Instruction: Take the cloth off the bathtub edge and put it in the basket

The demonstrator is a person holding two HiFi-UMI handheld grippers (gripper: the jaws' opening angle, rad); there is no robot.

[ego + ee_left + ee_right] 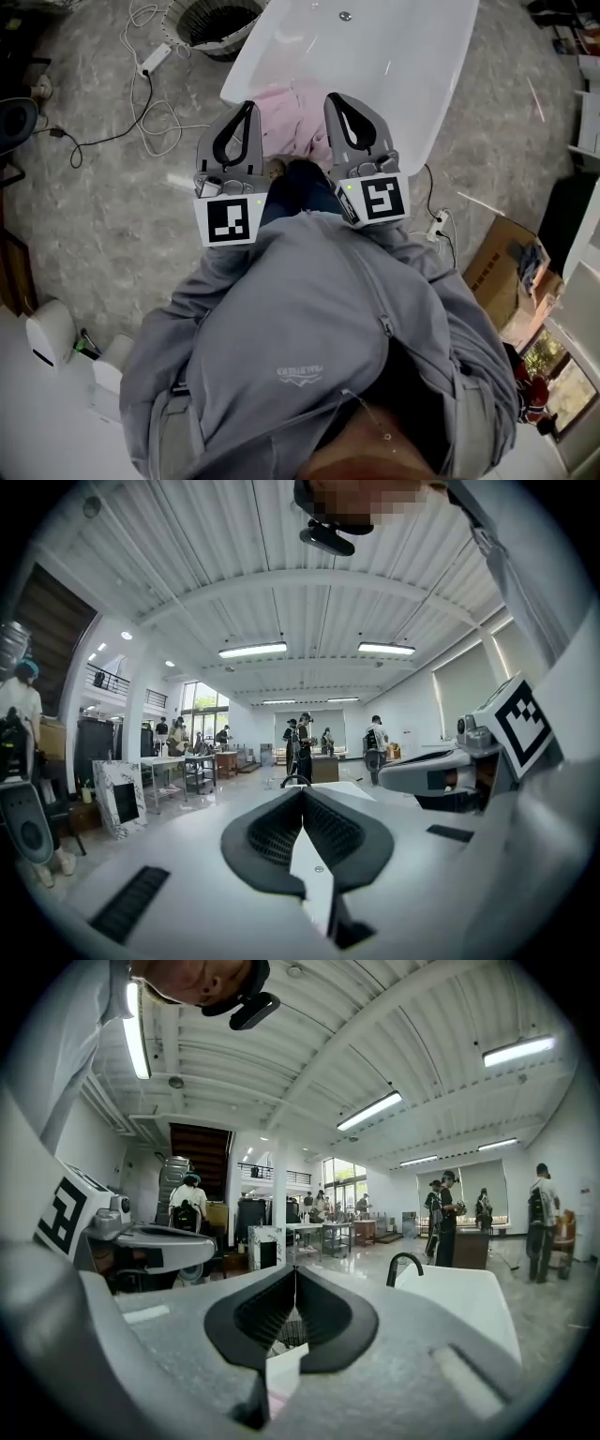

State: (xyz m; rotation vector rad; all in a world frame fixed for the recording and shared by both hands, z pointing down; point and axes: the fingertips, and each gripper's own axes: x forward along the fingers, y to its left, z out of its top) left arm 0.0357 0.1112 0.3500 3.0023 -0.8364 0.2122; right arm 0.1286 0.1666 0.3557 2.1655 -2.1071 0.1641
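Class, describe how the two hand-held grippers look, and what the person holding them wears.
Both the left gripper and the right gripper are pale grey and taper to a point, with black ribbed pads framing a teardrop opening. Each carries a white cube with black square markers. The person wears a grey zipped jacket.

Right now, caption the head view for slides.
Shut, the left gripper and right gripper flank pink cloth on bathtub edge.

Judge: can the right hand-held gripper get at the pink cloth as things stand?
Likely yes: the cloth lies bare on the tub rim by the right hand-held gripper; its shut jaws must open first.
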